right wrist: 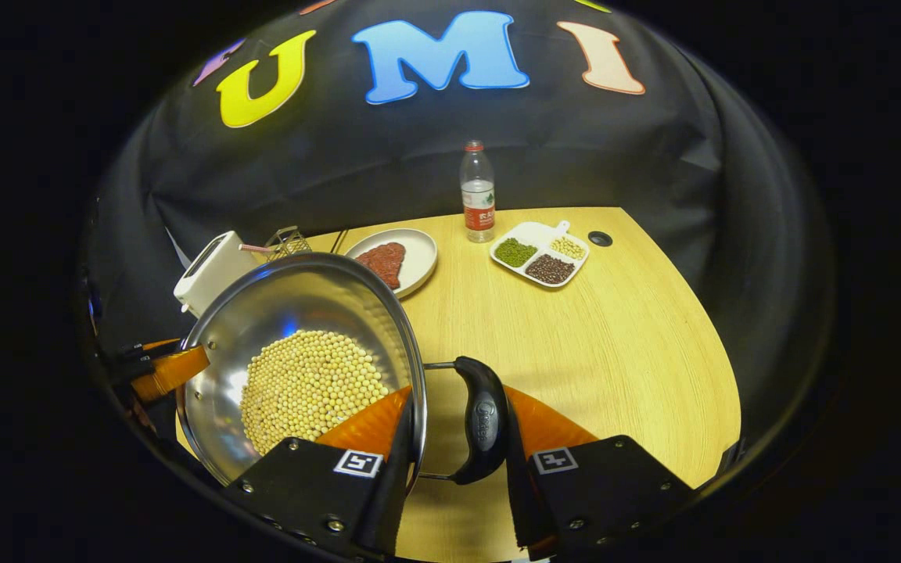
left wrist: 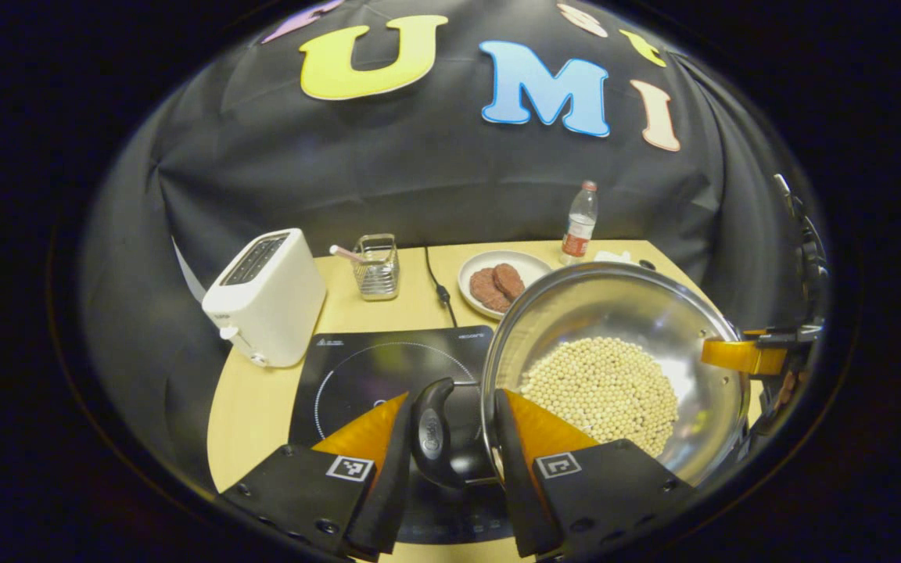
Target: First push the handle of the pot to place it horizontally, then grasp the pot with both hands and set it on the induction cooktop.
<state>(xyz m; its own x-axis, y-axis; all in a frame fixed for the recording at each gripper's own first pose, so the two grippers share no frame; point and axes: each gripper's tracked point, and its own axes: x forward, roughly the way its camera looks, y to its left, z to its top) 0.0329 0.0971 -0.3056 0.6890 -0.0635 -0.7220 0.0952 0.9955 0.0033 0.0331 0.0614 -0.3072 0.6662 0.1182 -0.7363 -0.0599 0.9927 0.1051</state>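
Note:
A steel pot (left wrist: pixel 615 313) holding pale soybeans (left wrist: pixel 599 387) has a black handle on each side. My left gripper (left wrist: pixel 452 395) is shut across the near black handle (left wrist: pixel 433 434) and the rim, with one orange finger inside the pot. The black induction cooktop (left wrist: pixel 376 367) lies under and to the left of that handle. In the right gripper view, my right gripper (right wrist: pixel 458 391) is shut the same way on the opposite handle (right wrist: pixel 483 418) of the pot (right wrist: pixel 294 305). Each view shows the other gripper's orange finger (left wrist: pixel 740 356) (right wrist: pixel 173 371) at the far rim.
A white toaster (left wrist: pixel 267 297), a wire basket (left wrist: pixel 376 266) and a black cable (left wrist: pixel 439 285) stand behind the cooktop. A plate of patties (left wrist: pixel 501 281), a water bottle (right wrist: pixel 478 191) and a divided tray of beans (right wrist: pixel 540 254) sit at the back of the wooden table (right wrist: pixel 615 344).

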